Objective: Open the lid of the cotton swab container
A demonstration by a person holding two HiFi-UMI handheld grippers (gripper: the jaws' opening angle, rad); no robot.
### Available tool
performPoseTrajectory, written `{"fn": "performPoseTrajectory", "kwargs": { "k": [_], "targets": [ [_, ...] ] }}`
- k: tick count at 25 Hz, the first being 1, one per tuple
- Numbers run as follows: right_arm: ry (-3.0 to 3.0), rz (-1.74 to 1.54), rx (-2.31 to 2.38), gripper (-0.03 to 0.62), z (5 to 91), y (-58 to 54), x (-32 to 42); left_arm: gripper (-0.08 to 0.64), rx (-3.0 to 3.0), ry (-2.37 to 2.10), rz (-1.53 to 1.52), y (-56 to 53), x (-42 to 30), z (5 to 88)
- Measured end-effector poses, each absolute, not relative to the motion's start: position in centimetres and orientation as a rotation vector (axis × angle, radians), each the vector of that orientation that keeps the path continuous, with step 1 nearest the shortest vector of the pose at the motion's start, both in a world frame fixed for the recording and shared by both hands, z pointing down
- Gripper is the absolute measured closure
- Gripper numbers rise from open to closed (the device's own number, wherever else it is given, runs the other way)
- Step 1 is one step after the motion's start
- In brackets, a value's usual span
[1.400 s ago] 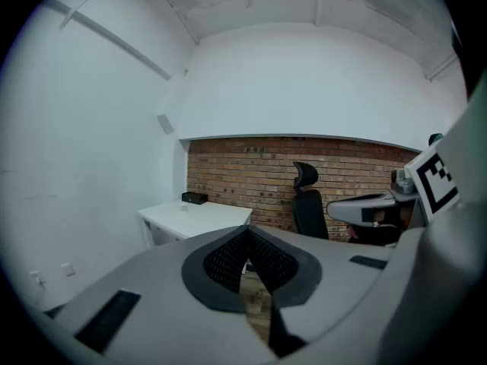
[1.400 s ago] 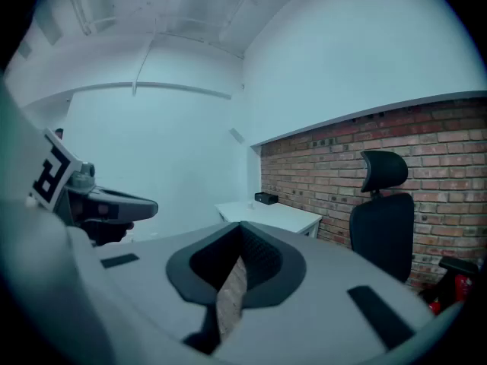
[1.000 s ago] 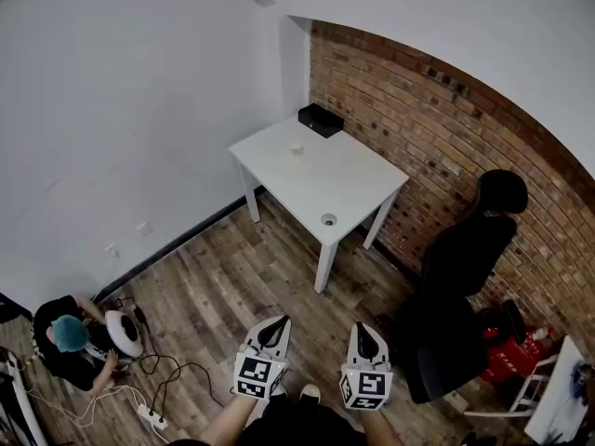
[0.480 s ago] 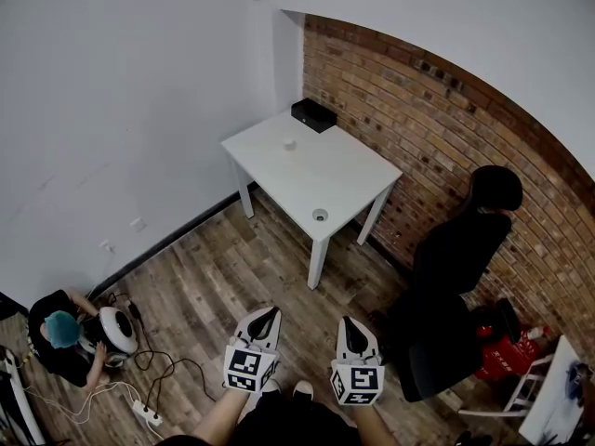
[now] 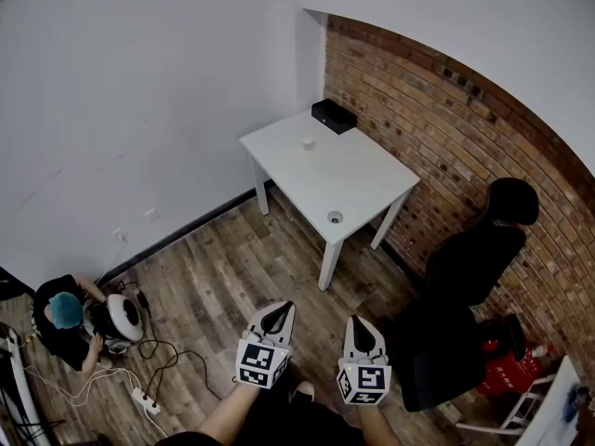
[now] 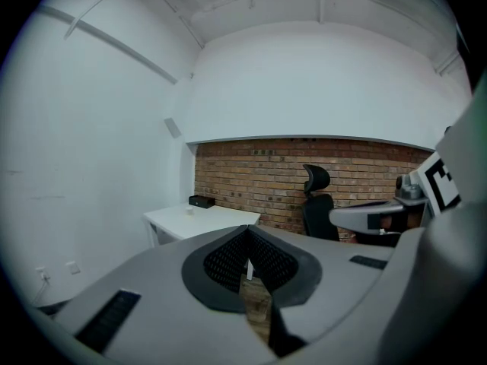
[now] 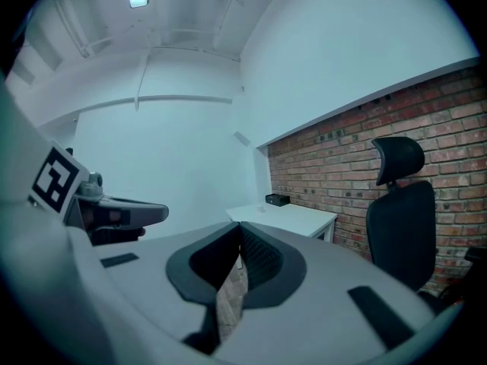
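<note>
Claws shut and empty: left gripper (image 5: 277, 316), right gripper (image 5: 362, 334), both well short of white table (image 5: 363, 179). Near table's front edge, likely cotton swab container (image 5: 335, 217), small, round, too tiny to confirm. Probably light, stiff, slippery plastic; steady body, pinch lid rim.

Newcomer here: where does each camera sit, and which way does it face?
Head view: on the person's head, facing steeply down at floor and white table; shows forearms, left gripper, right gripper.
Left gripper view: on that gripper, facing the table; shows its shut jaws, the other gripper.
Right gripper view: mirrored, on the right gripper, jaws shut.
All share table, brick wall.
</note>
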State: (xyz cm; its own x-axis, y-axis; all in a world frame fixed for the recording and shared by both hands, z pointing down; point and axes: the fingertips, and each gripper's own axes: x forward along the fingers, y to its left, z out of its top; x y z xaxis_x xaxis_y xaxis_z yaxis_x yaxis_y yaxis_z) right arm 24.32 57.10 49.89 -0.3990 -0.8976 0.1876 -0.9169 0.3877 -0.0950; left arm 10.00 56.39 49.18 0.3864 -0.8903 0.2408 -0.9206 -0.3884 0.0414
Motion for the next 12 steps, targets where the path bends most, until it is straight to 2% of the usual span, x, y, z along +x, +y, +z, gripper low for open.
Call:
{"fn": "performPoseTrajectory", "kwargs": {
  "k": [12],
  "targets": [
    [-2.521, 0.274, 1.653, 0.572, 50.2, 51.8, 21.8, 0.548, 2.472, -1.608, 0.263, 50.9, 7.9, 50.0]
  ]
}}
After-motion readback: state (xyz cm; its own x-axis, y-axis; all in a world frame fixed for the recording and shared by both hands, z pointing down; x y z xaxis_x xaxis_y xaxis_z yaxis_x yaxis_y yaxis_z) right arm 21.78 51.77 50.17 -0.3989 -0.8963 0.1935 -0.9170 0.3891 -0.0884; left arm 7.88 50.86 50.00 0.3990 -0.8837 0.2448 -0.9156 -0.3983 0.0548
